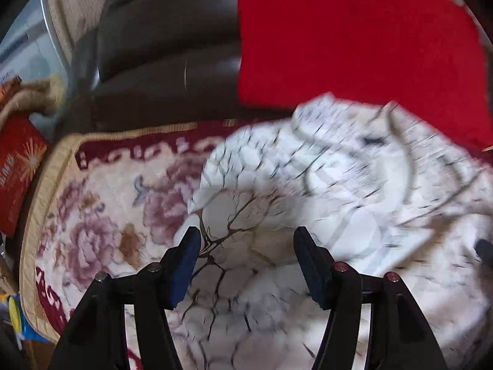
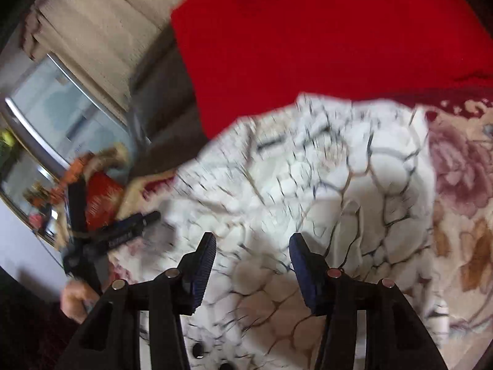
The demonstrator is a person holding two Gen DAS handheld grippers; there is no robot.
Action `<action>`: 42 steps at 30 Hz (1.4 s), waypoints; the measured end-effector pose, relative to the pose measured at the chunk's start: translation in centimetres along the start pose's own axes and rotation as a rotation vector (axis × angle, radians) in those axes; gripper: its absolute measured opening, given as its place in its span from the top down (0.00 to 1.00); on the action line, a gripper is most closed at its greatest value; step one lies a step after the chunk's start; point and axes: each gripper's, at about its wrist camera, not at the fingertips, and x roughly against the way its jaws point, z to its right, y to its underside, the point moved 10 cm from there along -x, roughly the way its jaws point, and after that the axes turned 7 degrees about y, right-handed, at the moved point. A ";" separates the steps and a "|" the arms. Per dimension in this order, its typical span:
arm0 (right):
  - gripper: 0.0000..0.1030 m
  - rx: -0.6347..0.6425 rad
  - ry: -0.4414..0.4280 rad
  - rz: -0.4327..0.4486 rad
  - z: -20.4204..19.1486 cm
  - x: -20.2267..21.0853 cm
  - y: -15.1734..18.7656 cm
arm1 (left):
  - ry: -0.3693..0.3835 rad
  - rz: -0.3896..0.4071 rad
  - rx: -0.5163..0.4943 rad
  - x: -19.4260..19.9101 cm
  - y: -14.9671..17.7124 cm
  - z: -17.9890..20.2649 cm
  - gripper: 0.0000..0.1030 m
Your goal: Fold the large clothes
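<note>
Spread left gripper (image 1: pixel 246 240) jaws over crumpled garment (image 1: pixel 339 185).

Living room (sofa (image 1: pixel 160 40), floral rug (image 1: pixel 101 203))

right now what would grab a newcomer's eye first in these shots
The big red cloth fills the upper right of both views, draped at the back over the dark sofa. Below it, a crumpled white garment with a dark crackle print lies on the floral rug, and the open left gripper and right gripper point down at it.
</note>
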 end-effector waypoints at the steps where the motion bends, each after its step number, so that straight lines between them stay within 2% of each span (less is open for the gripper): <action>1: 0.49 0.007 0.041 -0.040 0.4 -1.3 0.6 | -0.007 -0.037 0.005 -1.3 0.7 -0.3 0.38; 2: 0.48 0.025 0.096 -0.110 1.1 -2.9 1.7 | -0.001 -0.066 0.019 -2.4 1.4 -0.4 0.38; 6: 0.49 0.091 0.126 -0.082 0.6 -2.1 1.9 | 0.014 -0.040 0.039 -1.1 2.1 -0.5 0.38; 10: 0.49 0.075 0.046 -0.017 -0.4 0.4 1.4 | 0.067 0.052 0.070 3.0 2.8 0.0 0.38; 12: 0.49 0.112 0.010 0.016 -1.5 1.5 1.9 | 0.097 0.092 0.083 4.7 3.7 0.7 0.38; 14: 0.49 0.162 -0.006 0.010 -2.6 2.0 2.8 | 0.097 0.107 0.085 5.0 5.0 1.6 0.36; 17: 0.48 0.230 0.079 -0.139 -2.6 -1.5 6.0 | 0.049 0.045 0.015 2.3 7.8 3.0 0.32; 18: 0.48 0.244 0.109 -0.170 -2.2 -2.3 6.8 | 0.017 0.060 -0.016 1.9 8.2 3.3 0.32; 20: 0.48 0.277 0.129 -0.132 -2.4 -2.0 7.0 | -0.019 0.094 -0.054 2.5 8.1 3.5 0.32; 22: 0.48 0.264 0.114 -0.114 -2.7 -1.2 6.8 | 0.010 0.095 -0.027 3.0 7.6 3.2 0.32; 24: 0.48 0.216 0.073 -0.074 -2.6 0.2 6.3 | 0.074 0.160 0.046 4.5 7.2 2.3 0.32; 25: 0.48 0.199 0.061 -0.054 -2.5 1.0 6.0 | 0.083 0.187 0.067 5.2 7.2 2.0 0.32; 27: 0.48 0.184 0.046 -0.018 -2.3 2.1 5.7 | 0.043 0.217 0.084 5.8 7.6 0.7 0.32; 29: 0.48 0.181 0.061 -0.037 -1.6 1.8 6.0 | 0.001 0.163 0.076 4.4 8.6 -0.4 0.26; 31: 0.48 0.175 0.076 -0.105 -0.8 0.2 7.0 | 0.045 0.120 0.099 2.7 9.6 -0.6 0.22; 32: 0.48 0.184 0.085 -0.121 -0.5 -0.5 7.4 | 0.071 0.135 0.136 2.6 9.7 -0.9 0.21; 35: 0.48 0.197 0.090 -0.099 -1.0 -0.1 7.1 | 0.124 0.140 0.165 3.0 9.6 -1.3 0.21; 38: 0.48 0.136 0.046 -0.068 -1.1 1.3 6.6 | 0.146 0.152 0.191 3.9 9.7 -1.8 0.21; 41: 0.47 0.080 -0.003 -0.033 -0.7 3.3 6.6 | 0.134 0.186 0.173 5.6 10.2 -2.6 0.21; 42: 0.44 0.070 -0.008 -0.019 -0.5 4.0 6.7 | 0.132 0.198 0.160 6.2 10.4 -2.7 0.21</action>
